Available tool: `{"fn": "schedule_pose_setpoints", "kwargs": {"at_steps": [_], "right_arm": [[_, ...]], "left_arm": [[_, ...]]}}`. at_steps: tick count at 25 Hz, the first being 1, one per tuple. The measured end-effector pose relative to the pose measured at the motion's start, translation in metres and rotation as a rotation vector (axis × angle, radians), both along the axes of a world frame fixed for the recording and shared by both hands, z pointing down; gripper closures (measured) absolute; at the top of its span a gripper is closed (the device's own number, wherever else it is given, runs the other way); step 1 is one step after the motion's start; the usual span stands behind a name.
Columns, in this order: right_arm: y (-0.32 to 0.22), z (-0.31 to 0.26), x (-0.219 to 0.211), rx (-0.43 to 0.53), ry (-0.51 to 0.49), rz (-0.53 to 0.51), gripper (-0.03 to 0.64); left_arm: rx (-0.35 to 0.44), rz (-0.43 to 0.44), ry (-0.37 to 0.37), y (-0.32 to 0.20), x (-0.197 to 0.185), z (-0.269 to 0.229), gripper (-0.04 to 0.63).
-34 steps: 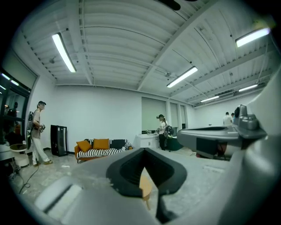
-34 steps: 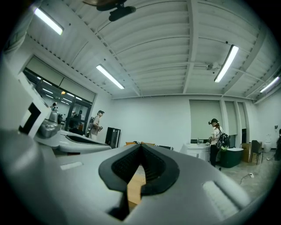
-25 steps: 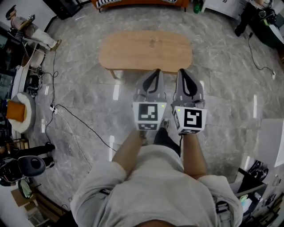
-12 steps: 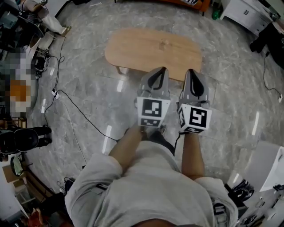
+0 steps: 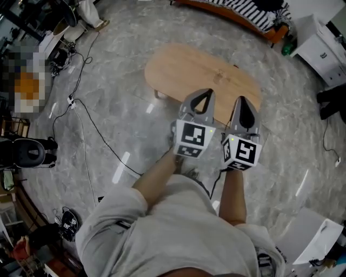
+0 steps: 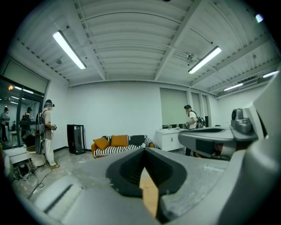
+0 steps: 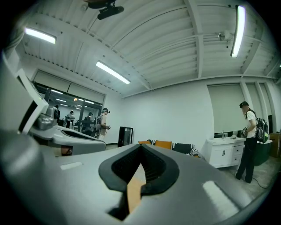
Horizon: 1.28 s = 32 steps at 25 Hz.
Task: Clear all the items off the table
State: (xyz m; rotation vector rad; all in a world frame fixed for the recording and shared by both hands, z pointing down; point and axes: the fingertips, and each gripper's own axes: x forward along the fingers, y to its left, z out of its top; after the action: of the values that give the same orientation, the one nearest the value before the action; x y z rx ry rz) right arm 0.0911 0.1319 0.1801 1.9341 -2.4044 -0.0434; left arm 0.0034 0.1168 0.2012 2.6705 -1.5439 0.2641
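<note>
Left gripper (image 5: 202,95): fingers pressed together, nothing between them. Right gripper (image 5: 241,101): likewise shut and empty. The table (image 5: 178,67) lies just beyond both tips, its wooden top bare, so clearing looks done, with 0 items left in view. Around it is grey stone floor (image 5: 121,127): a cable (image 5: 93,120) left of the fingers, a striped sofa (image 5: 243,13) beyond, a cabinet (image 5: 324,48) right.

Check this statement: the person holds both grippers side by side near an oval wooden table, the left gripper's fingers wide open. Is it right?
No. The left gripper view shows the fingers of the left gripper shut together, with nothing between them. The rest holds: it and the right gripper are side by side near the oval wooden table.
</note>
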Motion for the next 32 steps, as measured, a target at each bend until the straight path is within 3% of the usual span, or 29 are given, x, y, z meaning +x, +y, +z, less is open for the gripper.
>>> {"fn": "schedule_pose_setpoints", "kwargs": {"at_steps": [8, 15, 22, 27, 32], "right_arm": [[-0.116, -0.010, -0.032, -0.013, 0.006, 0.005, 0.611], [-0.179, 0.012, -0.038, -0.090, 0.027, 0.066, 0.611], [-0.208, 0.063, 0.003, -0.206, 0.032, 0.118, 0.611], [-0.270, 0.098, 0.017, -0.309, 0.034, 0.043, 0.611], [-0.321, 0.177, 0.042, -0.402, 0.007, -0.040, 0.611]], "left_arm": [[-0.011, 0.031, 0.008, -0.113, -0.025, -0.009, 0.575], [-0.103, 0.056, 0.027, -0.181, -0.048, 0.020, 0.575], [-0.208, 0.092, 0.035, -0.212, -0.016, 0.068, 0.575], [-0.295, 0.047, 0.004, -0.265, -0.001, 0.100, 0.575], [-0.391, 0.015, -0.039, -0.299, 0.022, 0.175, 0.575]]}}
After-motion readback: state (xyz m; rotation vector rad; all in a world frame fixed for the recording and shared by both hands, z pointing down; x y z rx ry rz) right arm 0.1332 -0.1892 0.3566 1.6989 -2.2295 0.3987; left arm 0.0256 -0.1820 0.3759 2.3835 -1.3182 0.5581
